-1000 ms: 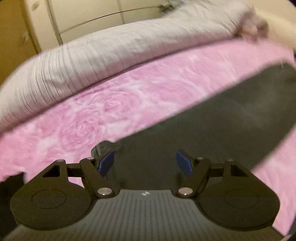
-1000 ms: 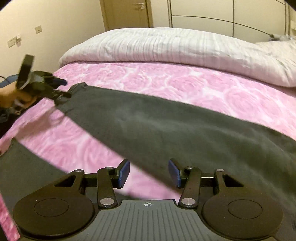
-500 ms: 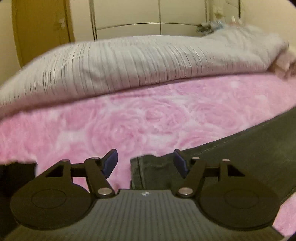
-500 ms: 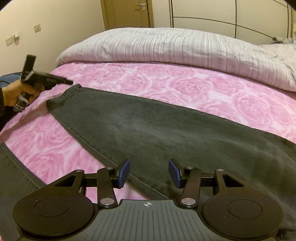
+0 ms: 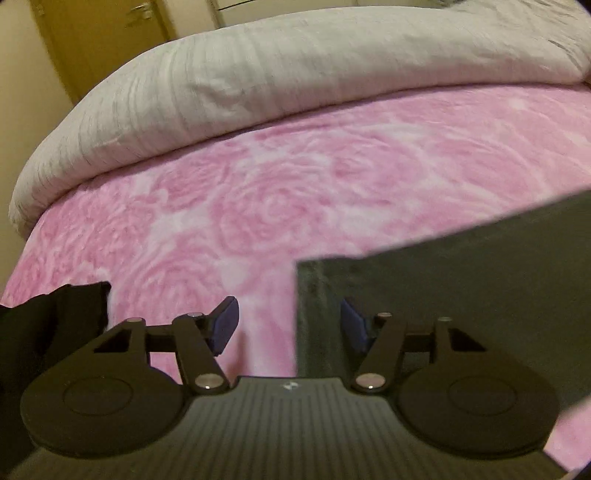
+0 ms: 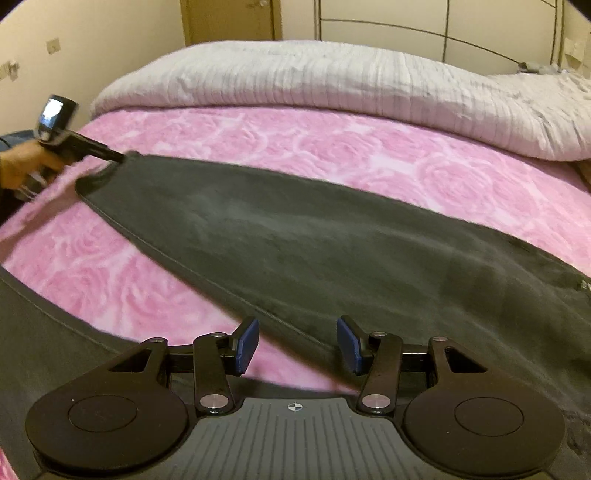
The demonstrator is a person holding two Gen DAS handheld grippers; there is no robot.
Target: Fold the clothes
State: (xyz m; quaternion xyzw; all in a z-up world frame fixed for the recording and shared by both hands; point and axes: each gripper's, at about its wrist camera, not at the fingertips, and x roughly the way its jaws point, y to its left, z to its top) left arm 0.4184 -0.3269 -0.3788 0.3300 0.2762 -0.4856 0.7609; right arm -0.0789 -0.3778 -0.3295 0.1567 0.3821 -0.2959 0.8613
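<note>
Left wrist: left gripper jaws closing, not yet pinching; trouser leg hem edge lies between them, on the pink blanket.
Right wrist: right gripper released over the leg's near seam; leg runs lengthwise toward the hem, nearest the left gripper.

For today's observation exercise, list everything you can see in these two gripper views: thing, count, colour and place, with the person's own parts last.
Trousers: one pair, dark grey, spread flat across the blanket, leg end at the left gripper.
Blanket: one, pink rose pattern, covering the bed.
Duvet: one, pale grey striped, bunched along the far side.
Door: one, brown, back wall.
Wardrobe: cream panels, beside the door.
Left gripper: black, blue pads, jaws closing around the trouser hem edge.
Right gripper: black, blue pads, open over the trouser edge.
Hand: one, holding the left gripper.
</note>
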